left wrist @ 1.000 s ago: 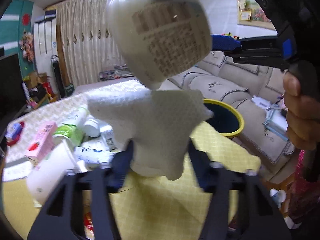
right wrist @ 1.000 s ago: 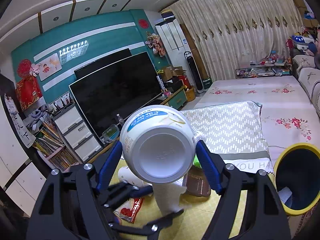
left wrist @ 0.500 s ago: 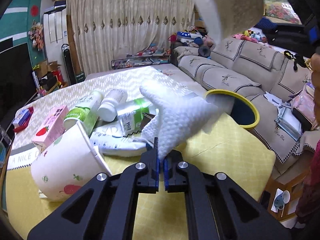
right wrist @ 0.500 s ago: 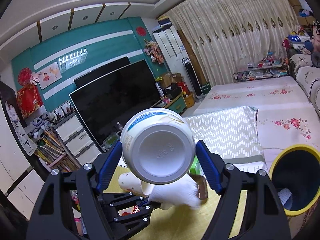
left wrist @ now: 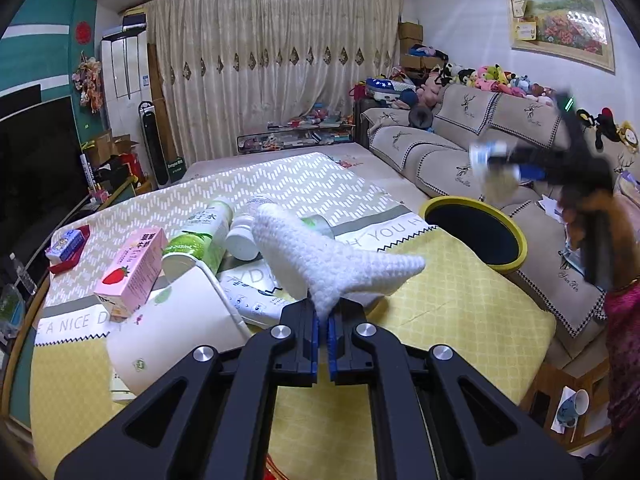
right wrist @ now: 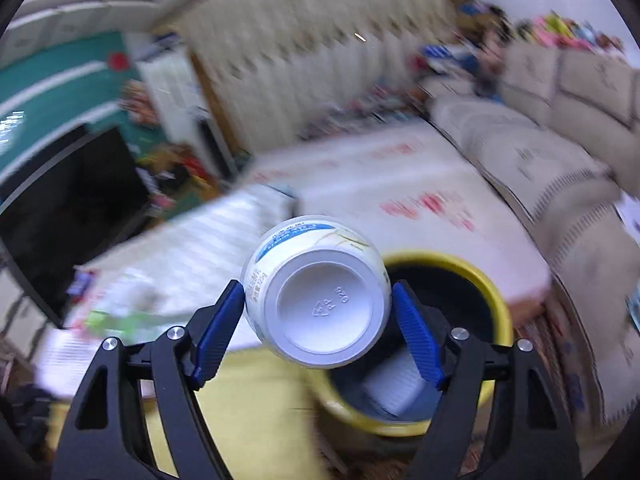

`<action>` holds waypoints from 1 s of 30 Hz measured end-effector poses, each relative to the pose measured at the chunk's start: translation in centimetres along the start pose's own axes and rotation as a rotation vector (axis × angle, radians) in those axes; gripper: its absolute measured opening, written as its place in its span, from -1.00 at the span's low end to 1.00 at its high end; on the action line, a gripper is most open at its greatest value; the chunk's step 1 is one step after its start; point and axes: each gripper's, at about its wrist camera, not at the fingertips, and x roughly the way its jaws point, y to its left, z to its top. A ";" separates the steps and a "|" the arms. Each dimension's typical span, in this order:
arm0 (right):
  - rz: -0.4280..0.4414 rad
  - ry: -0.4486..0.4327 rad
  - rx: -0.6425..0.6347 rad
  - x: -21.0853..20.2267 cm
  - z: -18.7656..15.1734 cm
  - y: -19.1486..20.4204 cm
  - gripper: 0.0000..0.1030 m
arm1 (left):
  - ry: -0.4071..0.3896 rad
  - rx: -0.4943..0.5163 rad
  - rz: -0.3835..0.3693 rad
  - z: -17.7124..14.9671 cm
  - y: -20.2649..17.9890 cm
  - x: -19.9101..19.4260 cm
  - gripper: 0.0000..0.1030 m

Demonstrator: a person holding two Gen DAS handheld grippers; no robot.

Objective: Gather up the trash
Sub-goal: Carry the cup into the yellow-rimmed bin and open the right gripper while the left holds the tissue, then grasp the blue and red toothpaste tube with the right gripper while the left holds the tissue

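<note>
The left gripper (left wrist: 323,316) has its jaws pinched fully together on a white knitted cloth (left wrist: 320,260), which stands up out of the blue pads. The cloth spreads into two lobes: one runs up toward 11 o'clock, the other stretches out toward 3 o'clock, so its long axis lies roughly across the left wrist view, tilted up at the left end.

Behind the cloth, on the yellow table cover (left wrist: 460,312), lies a heap of trash: a white paper cup (left wrist: 168,336) on its side at 8 o'clock with its mouth toward the cloth, a pink strawberry carton (left wrist: 132,272) at 9 o'clock, and a green drink bottle (left wrist: 200,236) lying with its neck toward 1 o'clock.

The right gripper (right wrist: 318,312) stands wide, its blue pads pressed on either side of a white yogurt cup (right wrist: 320,292). The cup's base faces the camera, so its axis runs along the fingers, away from the lens. Just beyond and below it, at 4 o'clock, sits the yellow-rimmed bin (right wrist: 492,300), a white scrap lying in its dark inside. The background in this view is blurred.

In the left wrist view the bin (left wrist: 516,236) stands at the table's far right edge, beside the sofa (left wrist: 440,160), with the right gripper and cup above it, smeared.
</note>
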 end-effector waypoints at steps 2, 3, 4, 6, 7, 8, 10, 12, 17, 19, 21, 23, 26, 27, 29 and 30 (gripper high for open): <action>-0.040 0.055 0.020 2.8 -0.7 -1.8 0.40 | 0.002 0.000 0.005 0.2 0.0 0.0 -0.92; -0.055 0.077 0.025 4.0 -1.1 -2.3 0.40 | 0.002 0.000 0.008 0.4 -0.1 0.0 -0.92; -0.065 0.091 0.028 4.8 -1.3 -2.6 0.40 | 0.001 0.001 0.010 0.5 0.0 -0.1 -0.92; -0.093 0.126 0.032 6.5 -2.0 -3.7 0.41 | 0.001 -0.002 0.006 1.0 -0.1 -0.1 -0.92; -0.104 0.138 0.033 7.2 -2.3 -3.9 0.53 | 0.001 -0.004 0.003 1.2 -0.1 -0.2 -0.92; -0.108 0.139 0.039 7.4 -2.6 -4.1 0.62 | 0.001 -0.004 0.002 1.4 -0.1 -0.2 -0.92; -0.120 0.134 0.051 7.6 -3.3 -4.4 0.76 | -0.005 0.000 0.005 1.9 -0.2 -0.4 -0.92; -0.123 0.125 0.057 7.2 -3.6 -4.9 0.76 | -0.012 0.005 0.009 2.5 -0.3 -0.7 -0.92; -0.105 0.096 0.074 5.4 -4.2 -5.6 0.77 | -0.054 0.001 0.015 4.5 0.0 -2.1 -0.92; -0.096 0.085 0.072 4.5 -4.6 -5.3 0.77 | -0.089 0.000 0.020 5.5 0.2 -3.2 -0.92; -0.092 0.064 0.064 3.2 -4.8 -4.9 0.77 | -0.112 0.009 0.024 6.5 0.1 -4.2 -0.92; -0.090 0.045 0.057 2.0 -5.0 -4.7 0.77 | -0.130 0.038 0.026 7.5 -0.3 -5.1 -0.92; -0.078 0.019 0.048 0.1 -5.3 -4.4 0.77 | -0.137 0.061 0.017 8.9 -0.9 -5.9 -0.92; -0.070 0.009 0.040 -0.5 -5.3 -4.2 0.77 | -0.140 0.060 0.016 9.2 -1.0 -6.0 -0.92; -0.025 -0.027 0.014 -2.0 -5.3 -3.1 0.77 | -0.143 0.054 0.010 9.8 -1.1 -6.4 -0.92; 0.007 -0.042 0.003 -2.7 -5.4 -2.6 0.77 | -0.147 0.054 0.010 10.2 -1.3 -6.6 -0.92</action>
